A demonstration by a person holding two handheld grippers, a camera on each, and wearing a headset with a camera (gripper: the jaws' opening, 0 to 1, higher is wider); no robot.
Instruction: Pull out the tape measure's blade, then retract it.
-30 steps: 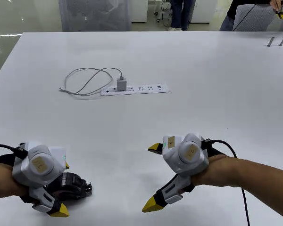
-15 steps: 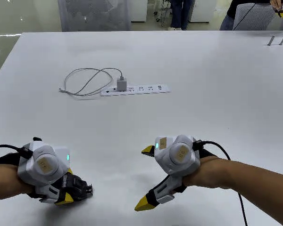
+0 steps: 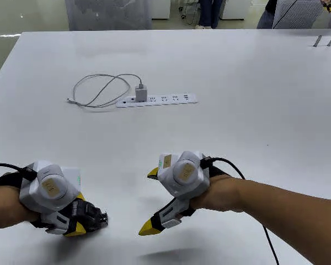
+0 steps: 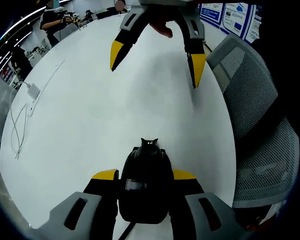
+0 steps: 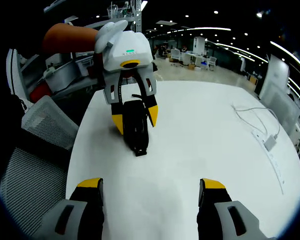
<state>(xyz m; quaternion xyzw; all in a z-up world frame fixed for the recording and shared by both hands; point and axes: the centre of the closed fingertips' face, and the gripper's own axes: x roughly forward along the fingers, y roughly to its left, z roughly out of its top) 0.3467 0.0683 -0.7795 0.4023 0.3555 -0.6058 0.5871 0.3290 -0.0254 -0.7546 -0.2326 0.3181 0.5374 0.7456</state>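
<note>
Quickly, head view: left tool low at near-left of counter, forearm level, pinching black tape measure down on the surface. Right tool near it, wrist rolled, jaws spread wide, tips pointing toward tape measure, apart from it. Wide bare surface ahead; power strip and looped cable well apart, far-left. Left gripper view: case held between own yellow tips, blade hook at case front, right tool spread opposite; counter edge close on right, mesh chair beyond. Right gripper view: own jaws spread, aimed at tape measure.
</note>
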